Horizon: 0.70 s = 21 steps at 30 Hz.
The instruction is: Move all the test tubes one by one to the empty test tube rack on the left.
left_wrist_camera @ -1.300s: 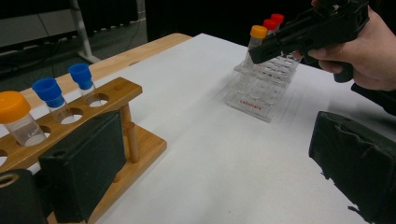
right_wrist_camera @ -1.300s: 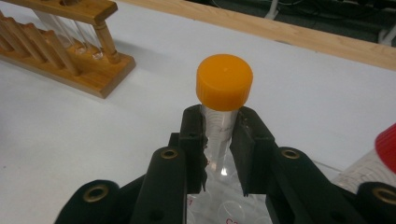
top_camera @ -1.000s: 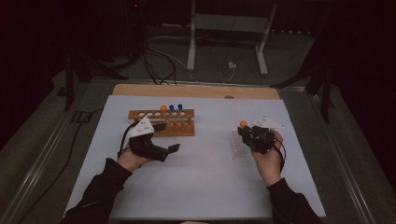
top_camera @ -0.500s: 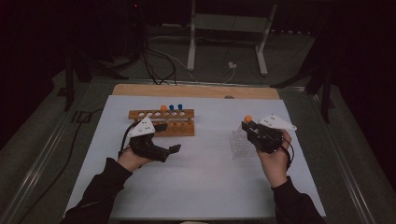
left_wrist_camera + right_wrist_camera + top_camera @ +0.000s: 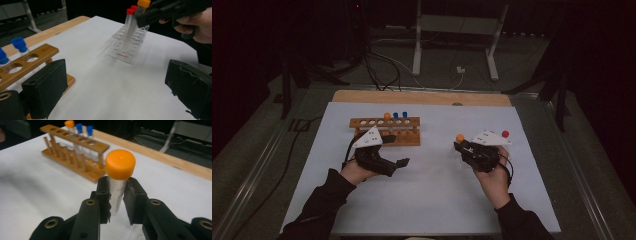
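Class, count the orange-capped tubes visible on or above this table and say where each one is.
2: one orange-capped tube clamped in the right gripper; another standing in the wooden rack. None seem hidden.

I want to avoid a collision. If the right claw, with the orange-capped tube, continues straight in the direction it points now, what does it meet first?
Probably the wooden rack. The right claw holds the orange-capped tube and points across bare white table sheet toward the rack's near end; depth is uncertain.

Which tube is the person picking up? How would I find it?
Look at the white table, right side, where the right tongs are. They squeeze a clear tube with an orange cap. Its neighbour in the clear rack has a red cap.
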Each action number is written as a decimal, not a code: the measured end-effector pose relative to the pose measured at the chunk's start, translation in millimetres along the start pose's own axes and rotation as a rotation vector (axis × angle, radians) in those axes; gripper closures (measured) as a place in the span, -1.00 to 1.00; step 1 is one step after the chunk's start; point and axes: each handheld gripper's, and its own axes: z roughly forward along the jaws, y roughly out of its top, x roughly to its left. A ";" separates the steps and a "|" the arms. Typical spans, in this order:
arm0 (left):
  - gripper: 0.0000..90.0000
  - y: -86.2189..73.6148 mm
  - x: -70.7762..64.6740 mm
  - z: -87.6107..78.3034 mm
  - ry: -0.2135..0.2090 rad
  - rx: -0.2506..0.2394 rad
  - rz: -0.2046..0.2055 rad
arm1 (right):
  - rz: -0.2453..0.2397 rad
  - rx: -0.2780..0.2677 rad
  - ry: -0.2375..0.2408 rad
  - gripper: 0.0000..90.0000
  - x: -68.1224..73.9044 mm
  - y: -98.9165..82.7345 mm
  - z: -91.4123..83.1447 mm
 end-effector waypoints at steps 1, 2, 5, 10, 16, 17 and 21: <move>-0.89 0.5 -0.4 0.7 -0.003 0.001 0.000 | -0.001 0.005 0.011 0.66 2.2 -0.7 1.0; -0.89 1.2 -0.8 1.2 -0.011 0.001 -0.001 | -0.003 0.010 0.021 0.66 4.4 -1.3 2.2; -0.88 3.8 -2.4 3.2 -0.027 0.005 0.001 | -0.010 0.026 0.048 0.66 11.3 -3.2 5.6; -0.88 8.3 -5.9 6.4 -0.060 0.008 0.004 | -0.022 0.045 0.086 0.66 21.3 -5.7 10.0; -0.88 15.6 -10.6 9.6 -0.101 0.011 0.008 | -0.050 0.065 0.129 0.66 35.5 -9.0 14.9; -0.88 16.8 -11.7 10.2 -0.109 0.011 0.008 | -0.052 0.068 0.138 0.66 37.7 -9.2 15.5; -0.87 21.3 -15.8 13.4 -0.133 0.019 0.019 | -0.068 0.076 0.164 0.66 45.6 -10.2 17.8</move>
